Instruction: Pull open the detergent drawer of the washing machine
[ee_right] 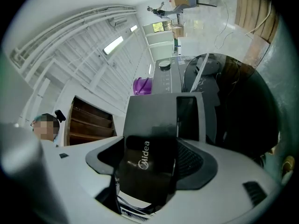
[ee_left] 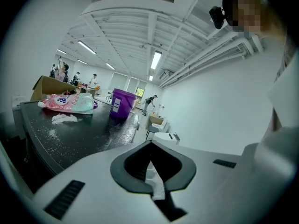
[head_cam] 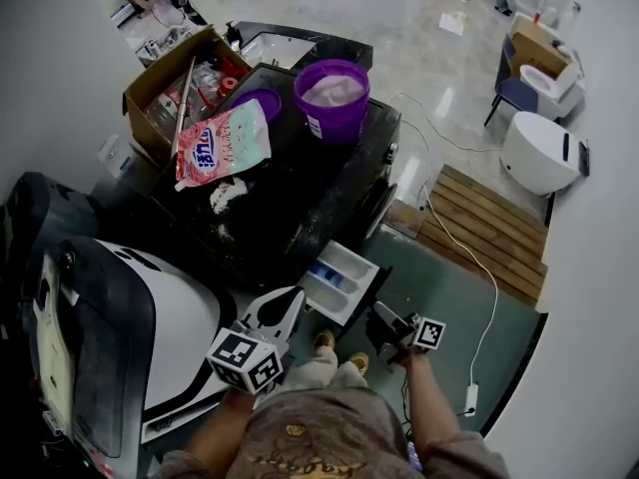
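Note:
The dark washing machine (head_cam: pixel 300 213) stands in front of me with its white detergent drawer (head_cam: pixel 339 279) pulled out toward me. In the right gripper view the drawer's black front panel (ee_right: pixel 147 164) lies between the jaws of my right gripper (ee_right: pixel 152 143); a gap shows beside the right pad, so I read it as open. In the head view this gripper (head_cam: pixel 382 317) sits just right of the drawer's front. My left gripper (head_cam: pixel 288 302) hovers left of the drawer, over a white appliance. Its tips (ee_left: pixel 150 144) meet and hold nothing.
On the machine's top stand a purple bucket (head_cam: pixel 332 98) and a pink detergent bag (head_cam: pixel 222 143) with spilled powder (head_cam: pixel 228 196). A cardboard box (head_cam: pixel 165 83) sits behind. A white appliance (head_cam: pixel 170 327) is at my left, a wooden pallet (head_cam: pixel 489 228) and a cable (head_cam: pixel 487 287) at my right.

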{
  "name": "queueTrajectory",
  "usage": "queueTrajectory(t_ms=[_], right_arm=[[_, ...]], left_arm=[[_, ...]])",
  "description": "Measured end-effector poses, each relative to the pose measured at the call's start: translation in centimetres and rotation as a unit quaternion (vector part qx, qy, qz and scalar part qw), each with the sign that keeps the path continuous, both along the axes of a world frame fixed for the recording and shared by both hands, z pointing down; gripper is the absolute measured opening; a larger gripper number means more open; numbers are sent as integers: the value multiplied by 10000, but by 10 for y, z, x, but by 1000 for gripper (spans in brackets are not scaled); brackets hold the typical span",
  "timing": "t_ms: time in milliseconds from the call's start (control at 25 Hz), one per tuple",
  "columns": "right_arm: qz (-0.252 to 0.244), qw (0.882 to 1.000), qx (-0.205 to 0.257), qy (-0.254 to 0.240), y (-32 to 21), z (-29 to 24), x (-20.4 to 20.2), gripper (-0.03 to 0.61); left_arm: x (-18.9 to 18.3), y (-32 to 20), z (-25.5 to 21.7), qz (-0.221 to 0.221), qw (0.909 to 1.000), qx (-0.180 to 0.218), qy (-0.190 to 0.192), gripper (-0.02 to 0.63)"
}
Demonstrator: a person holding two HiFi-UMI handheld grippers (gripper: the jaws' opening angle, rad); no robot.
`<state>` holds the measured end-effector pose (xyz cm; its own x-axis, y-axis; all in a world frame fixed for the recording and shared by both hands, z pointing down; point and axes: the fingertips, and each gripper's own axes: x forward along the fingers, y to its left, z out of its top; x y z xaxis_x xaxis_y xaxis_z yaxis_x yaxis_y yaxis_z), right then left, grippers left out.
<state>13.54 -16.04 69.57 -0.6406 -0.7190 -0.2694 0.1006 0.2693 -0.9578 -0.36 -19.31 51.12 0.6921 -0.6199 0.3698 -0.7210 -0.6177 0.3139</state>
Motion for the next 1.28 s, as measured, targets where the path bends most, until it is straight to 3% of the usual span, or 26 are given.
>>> queueTrajectory(t_ms=[160, 480, 720, 840, 1000, 1280], right_arm=[[-16, 9992, -11, 401, 7, -3, 6, 337], [586, 9928, 173, 1026, 19, -48, 46, 334], [993, 9817, 355, 1587, 28, -94, 67, 334], [1147, 9717, 481, 2007, 34, -120, 72, 334], [1450, 9573, 319, 2481, 45, -140, 82, 334], [1986, 9206, 610, 3308, 55, -193, 92, 316]], left_arm=[[13, 2, 0, 117, 9999, -19, 109, 21], [41, 9, 1, 626, 9978, -68, 217, 21], [63, 11, -10, 989, 9942, -25, 431, 21], [71, 11, -16, 1154, 9921, 9, 502, 21], [79, 8, -23, 1338, 9895, 89, 548, 21], [91, 10, -42, 1709, 9826, 195, 694, 21]])
